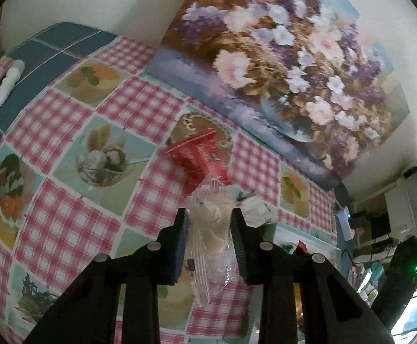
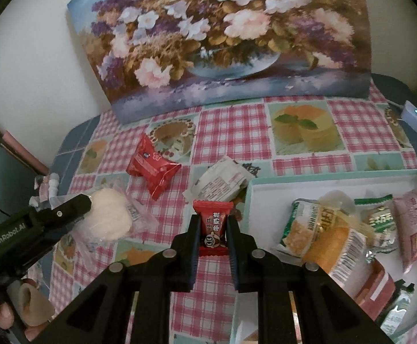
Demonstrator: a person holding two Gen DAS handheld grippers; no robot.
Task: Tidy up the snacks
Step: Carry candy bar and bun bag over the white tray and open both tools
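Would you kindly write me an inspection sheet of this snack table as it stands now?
Surface: table under a pink gingham oilcloth printed with desserts.
Job's things: shallow white tray with mint rim holding several wrapped snacks; red foil packet and white printed packet lying loose on the cloth.
Clutter: crumpled wrapper scraps near the table's edge.
Grippers: left gripper shut on a clear-wrapped pale round cake; right gripper shut on a small red candy.
Cables: white cord with plug on blue tiles.
Surroundings: flower painting leaning on a pale wall.
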